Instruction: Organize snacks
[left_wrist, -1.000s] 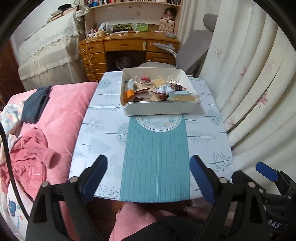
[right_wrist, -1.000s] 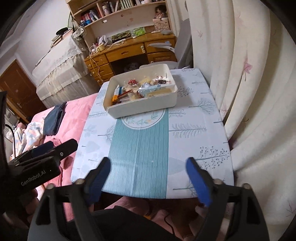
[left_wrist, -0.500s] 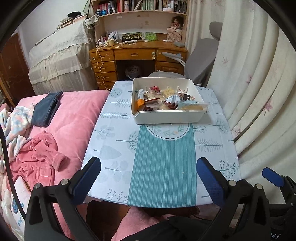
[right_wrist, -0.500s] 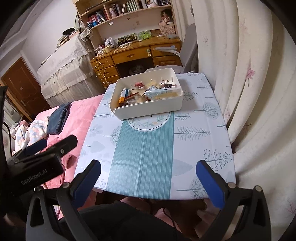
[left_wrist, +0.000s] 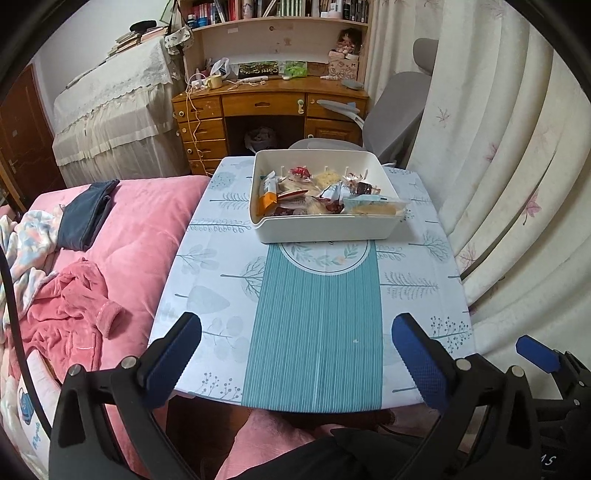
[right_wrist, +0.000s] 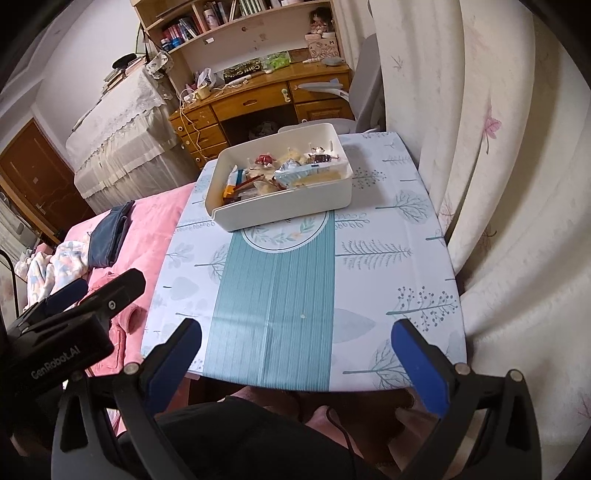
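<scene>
Left wrist view: the left tool (left_wrist: 296, 349) stands wide, nothing between its blue pads (left_wrist: 173, 363), held above the near edge of the table (left_wrist: 207, 295). The table carries a cloth printed with trees and a teal striped runner (left_wrist: 314, 325) down its middle. A white bin (left_wrist: 325, 229) sits at the far end of the runner, partly covering a round wreath print. The snacks (left_wrist: 317, 192) all lie inside the bin, a loose heap of wrapped packets; an orange packet (left_wrist: 266, 201) leans at the bin's left wall, a pale flat pack (left_wrist: 373, 206) lies along the front right. The rest of the table surface shows only cloth. To the left, just beside the table, a bed with a pink quilt (left_wrist: 140, 229) and crumpled clothes. Beyond the bin, a wooden desk (left_wrist: 269, 107) and a grey chair (left_wrist: 395, 107). A curtain (left_wrist: 498, 147) hangs along the right. A blue tip of the right tool shows at lower right

Right wrist view: the right tool (right_wrist: 296, 349) also stands wide, pads empty, above the table's near edge (right_wrist: 295, 380). The bin (right_wrist: 280, 210) with the snacks (right_wrist: 280, 173) is at the far end, well apart from the tool. The left tool's black body (right_wrist: 55, 343) sits low at left, over the bed
</scene>
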